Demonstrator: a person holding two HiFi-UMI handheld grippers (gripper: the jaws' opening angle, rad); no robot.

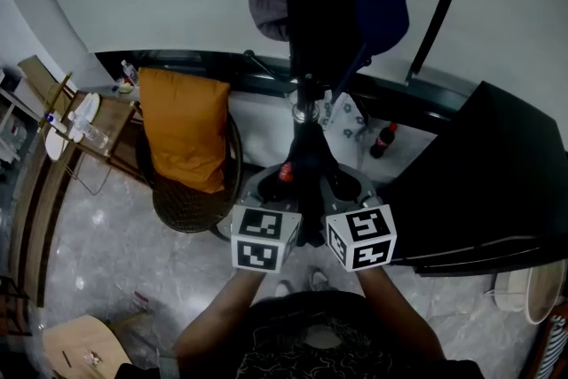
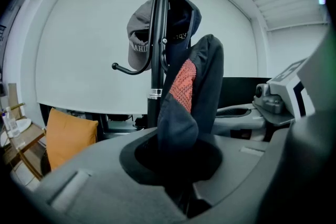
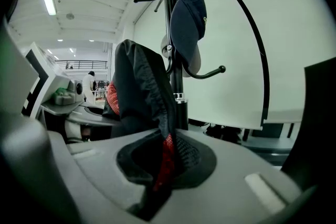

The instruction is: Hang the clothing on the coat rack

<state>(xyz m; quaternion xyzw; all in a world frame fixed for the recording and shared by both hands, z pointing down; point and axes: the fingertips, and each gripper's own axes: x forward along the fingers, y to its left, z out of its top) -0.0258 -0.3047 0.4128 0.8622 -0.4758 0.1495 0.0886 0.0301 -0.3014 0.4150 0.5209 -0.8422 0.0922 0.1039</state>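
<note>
A dark jacket with a red mesh lining (image 1: pixel 307 177) hangs bunched between my two grippers, right in front of the black coat rack pole (image 1: pixel 302 93). My left gripper (image 1: pixel 280 195) is shut on one part of the jacket (image 2: pixel 181 113), and the fabric rises out of its jaws. The right gripper (image 1: pixel 339 195) is shut on another part of the jacket (image 3: pixel 144 97), with the red lining pinched low in its jaws. The rack (image 2: pixel 157 50) stands just behind the garment. On its upper hooks hang a grey cap (image 2: pixel 137 42) and a navy cap (image 3: pixel 188 23).
An orange cushion (image 1: pixel 182 129) leans in a wicker chair left of the rack. A black curved lamp arm (image 1: pixel 442 4) rises at the right above a black desk (image 1: pixel 497 182). A cola bottle (image 1: pixel 382 140) stands on the floor near the rack's base.
</note>
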